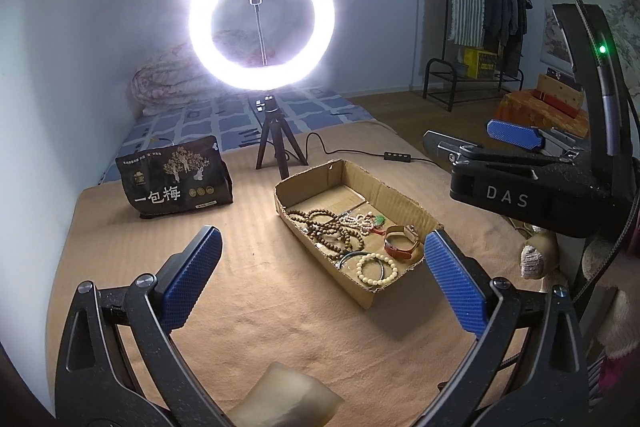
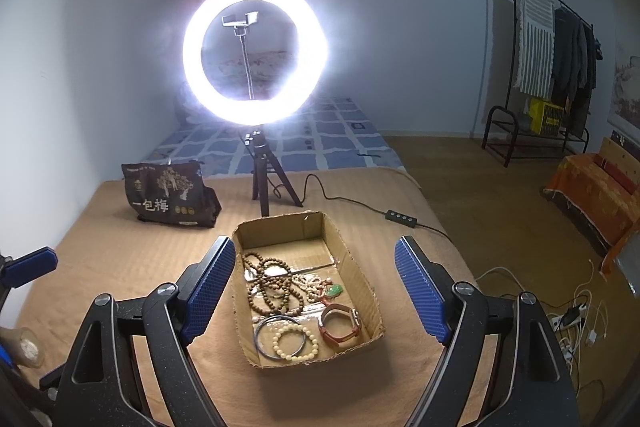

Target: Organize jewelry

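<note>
Here, in the right wrist view, the right gripper point(image 2: 314, 291) is open and holds nothing, and the cardboard box point(image 2: 362, 277) lies right between its fingers in the middle of the frame, long side pointing away, so this hand looks nearer.

The left gripper point(image 1: 322, 281) is open and empty too, with the box up and to its right. In the box I count one cream bead bracelet point(image 2: 295, 343), one thin bangle point(image 2: 261, 337), one watch point(image 2: 340, 325), one green charm point(image 2: 334, 291) and a brown bead tangle point(image 2: 272, 285) I cannot count; farther back, upper left, sits one black bag point(image 2: 168, 195).
</note>
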`<state>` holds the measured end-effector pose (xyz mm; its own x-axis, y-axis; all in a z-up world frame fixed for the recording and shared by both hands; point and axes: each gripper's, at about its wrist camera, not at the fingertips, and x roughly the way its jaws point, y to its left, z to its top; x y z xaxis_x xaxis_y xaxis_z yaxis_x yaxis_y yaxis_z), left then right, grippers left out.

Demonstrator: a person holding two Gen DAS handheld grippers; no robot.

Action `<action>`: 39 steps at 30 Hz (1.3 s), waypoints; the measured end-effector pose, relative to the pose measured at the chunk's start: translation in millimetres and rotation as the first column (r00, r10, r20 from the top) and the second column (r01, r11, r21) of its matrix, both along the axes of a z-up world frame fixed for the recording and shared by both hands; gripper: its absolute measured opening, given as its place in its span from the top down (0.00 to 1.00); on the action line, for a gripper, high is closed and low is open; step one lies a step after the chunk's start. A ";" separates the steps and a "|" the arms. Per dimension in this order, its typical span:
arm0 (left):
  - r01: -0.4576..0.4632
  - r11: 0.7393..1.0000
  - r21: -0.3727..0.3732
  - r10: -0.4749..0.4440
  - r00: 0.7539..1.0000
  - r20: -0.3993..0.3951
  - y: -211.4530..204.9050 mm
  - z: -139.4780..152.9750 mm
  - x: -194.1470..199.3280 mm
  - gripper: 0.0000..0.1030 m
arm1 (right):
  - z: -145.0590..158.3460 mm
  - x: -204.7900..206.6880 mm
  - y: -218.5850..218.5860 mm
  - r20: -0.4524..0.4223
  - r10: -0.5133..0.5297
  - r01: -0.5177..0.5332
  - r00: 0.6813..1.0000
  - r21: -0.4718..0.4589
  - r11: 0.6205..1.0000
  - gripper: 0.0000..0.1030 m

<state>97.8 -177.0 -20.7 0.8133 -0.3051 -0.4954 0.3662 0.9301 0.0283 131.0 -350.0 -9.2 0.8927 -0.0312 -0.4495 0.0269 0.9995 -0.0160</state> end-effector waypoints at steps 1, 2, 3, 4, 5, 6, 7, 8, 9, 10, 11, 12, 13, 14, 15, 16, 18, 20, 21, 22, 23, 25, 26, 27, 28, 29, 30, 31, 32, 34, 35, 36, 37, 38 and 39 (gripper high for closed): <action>0.000 1.000 0.000 0.000 1.000 0.000 0.0 0.1 0.0 0.00 | -0.2 0.1 0.1 -0.001 0.000 0.000 1.000 -0.002 1.000 0.20; 0.001 1.000 0.000 -0.001 1.000 0.000 -0.2 0.2 0.0 0.00 | -0.6 0.5 0.4 -0.001 0.000 0.000 1.000 -0.003 1.000 0.20; 0.004 1.000 0.000 -0.004 1.000 -0.001 -0.3 0.3 -0.1 0.00 | -0.8 0.4 0.6 -0.002 0.001 -0.001 1.000 -0.004 1.000 0.20; 0.003 1.000 0.000 -0.003 1.000 -0.001 0.0 -0.3 -0.1 0.00 | -1.2 0.5 0.8 -0.003 0.001 -0.001 1.000 -0.004 1.000 0.20; 0.002 1.000 0.000 -0.002 1.000 -0.001 -0.1 -0.2 -0.2 0.00 | -1.4 0.6 0.9 -0.004 0.001 -0.001 1.000 -0.005 1.000 0.20; 0.002 1.000 0.000 -0.002 1.000 0.000 -0.3 -0.1 -0.4 0.00 | -1.5 0.8 0.9 -0.005 0.002 -0.002 1.000 -0.005 1.000 0.20; 0.001 1.000 0.000 -0.001 1.000 0.001 0.0 0.1 -0.2 0.00 | -1.5 1.1 0.9 -0.005 0.001 -0.001 1.000 -0.006 1.000 0.20; 0.000 1.000 0.000 0.000 1.000 0.002 0.0 0.1 -0.2 0.00 | -1.7 0.9 0.9 -0.005 0.000 0.000 1.000 -0.006 1.000 0.20; 0.000 1.000 0.001 0.000 1.000 0.001 0.1 0.1 -0.2 0.00 | -1.6 1.0 0.8 -0.005 0.001 -0.001 1.000 -0.004 1.000 0.20; -0.002 1.000 0.001 0.002 1.000 0.002 0.0 -0.4 -0.2 0.00 | -1.7 1.1 0.7 -0.005 0.000 0.000 1.000 -0.003 1.000 0.20; -0.003 1.000 0.000 0.003 1.000 0.001 0.2 -0.6 -0.1 0.00 | -1.8 1.2 0.8 -0.005 0.000 0.000 1.000 -0.003 1.000 0.20; -0.004 1.000 -0.001 0.004 1.000 0.001 0.1 -0.8 0.0 0.00 | -2.1 1.2 1.0 -0.005 -0.001 0.001 1.000 -0.004 1.000 0.20; -0.003 1.000 0.001 0.003 1.000 0.001 0.4 -0.7 -0.1 0.00 | -2.2 1.2 1.0 -0.005 -0.002 0.002 1.000 -0.005 1.000 0.20; -0.004 1.000 0.000 0.004 1.000 0.001 0.4 -1.1 -0.2 0.00 | -2.4 1.4 0.7 -0.005 -0.002 0.002 1.000 -0.005 1.000 0.20; -0.005 1.000 0.001 0.005 1.000 0.002 -0.2 -1.3 -0.4 0.00 | -2.7 1.5 0.5 -0.006 -0.002 0.002 1.000 -0.004 1.000 0.20; -0.003 1.000 0.002 0.003 1.000 0.000 0.5 -1.0 -0.1 0.00 | -3.0 1.3 0.6 -0.007 -0.002 0.002 1.000 -0.004 1.000 0.20; -0.002 1.000 0.001 0.002 1.000 0.000 0.3 -1.0 -0.4 0.00 | -3.5 1.7 0.6 -0.009 -0.002 0.002 1.000 -0.006 1.000 0.20; -0.004 1.000 0.001 0.004 1.000 0.002 0.5 -0.6 -0.1 0.00 | -3.9 2.0 0.5 -0.012 -0.001 0.001 1.000 -0.008 1.000 0.20; -0.004 1.000 0.000 0.004 1.000 0.001 0.5 -0.6 0.0 0.00 | -4.1 1.8 0.4 -0.012 -0.001 0.001 1.000 -0.008 1.000 0.20; -0.003 1.000 0.000 0.003 1.000 0.001 0.3 -0.6 0.0 0.00 | -4.1 1.8 0.4 -0.012 -0.001 0.001 1.000 -0.008 1.000 0.20; -0.003 1.000 0.000 0.003 1.000 0.001 0.3 -0.7 -0.1 0.00 | -4.1 1.7 0.4 -0.011 -0.001 0.001 1.000 -0.008 1.000 0.20; -0.003 1.000 0.000 0.003 1.000 0.000 0.8 -1.1 -0.3 0.00 | -4.2 1.7 0.3 -0.011 -0.001 0.001 1.000 -0.008 1.000 0.20; -0.003 1.000 0.000 0.003 1.000 0.000 0.6 -1.1 -0.3 0.00 | -4.2 1.9 0.6 -0.012 -0.001 0.001 1.000 -0.008 1.000 0.20; -0.003 1.000 0.001 0.003 1.000 0.001 0.4 -1.4 -0.5 0.00 | -4.3 1.8 0.5 -0.013 -0.002 0.002 1.000 -0.008 1.000 0.20; -0.004 1.000 0.002 0.004 1.000 0.002 0.4 -1.0 -0.5 0.00 | -4.3 1.6 0.5 -0.014 -0.003 0.003 1.000 -0.008 1.000 0.20; -0.004 1.000 0.002 0.004 1.000 0.002 0.2 -0.9 -0.4 0.00 | -4.0 1.8 0.7 -0.013 -0.002 0.002 1.000 -0.007 1.000 0.20; -0.003 1.000 0.004 0.003 1.000 0.002 0.2 -1.2 -0.4 0.00 | -4.0 1.7 0.7 -0.015 -0.002 0.002 1.000 -0.007 1.000 0.20; -0.005 1.000 0.001 0.005 1.000 0.000 -0.1 -1.0 -0.5 0.00 | -4.6 1.6 0.7 -0.015 -0.001 0.001 1.000 -0.008 1.000 0.20; -0.005 1.000 0.000 0.005 1.000 0.000 -0.2 -0.9 -0.5 0.00 | -4.9 1.5 0.4 -0.015 -0.001 0.001 1.000 -0.009 1.000 0.20; -0.005 1.000 0.000 0.005 1.000 0.000 -0.3 -1.0 -0.5 0.00 | -5.2 1.6 -0.1 -0.015 -0.001 0.001 1.000 -0.008 1.000 0.20; -0.006 1.000 0.000 0.006 1.000 0.000 -0.4 -0.9 -0.6 0.00 | -5.2 1.6 -0.3 -0.015 0.000 0.000 1.000 -0.008 1.000 0.20; -0.006 1.000 0.000 0.006 1.000 0.000 -0.3 -1.2 -0.7 0.00 | -5.2 1.8 -0.2 -0.015 0.000 0.000 1.000 -0.009 1.000 0.20; -0.006 1.000 0.001 0.006 1.000 0.001 -0.4 -1.0 -0.6 0.00 | -5.1 2.5 -0.2 -0.015 0.000 0.000 1.000 -0.009 1.000 0.20; -0.005 1.000 0.001 0.005 1.000 0.000 -0.4 -1.0 -0.5 0.00 | -5.2 2.5 -0.2 -0.016 0.000 0.000 1.000 -0.009 1.000 0.20; -0.005 1.000 0.001 0.005 1.000 -0.001 -0.4 -1.0 -0.5 0.00 | -5.1 2.5 -0.3 -0.016 0.001 -0.001 1.000 -0.009 1.000 0.20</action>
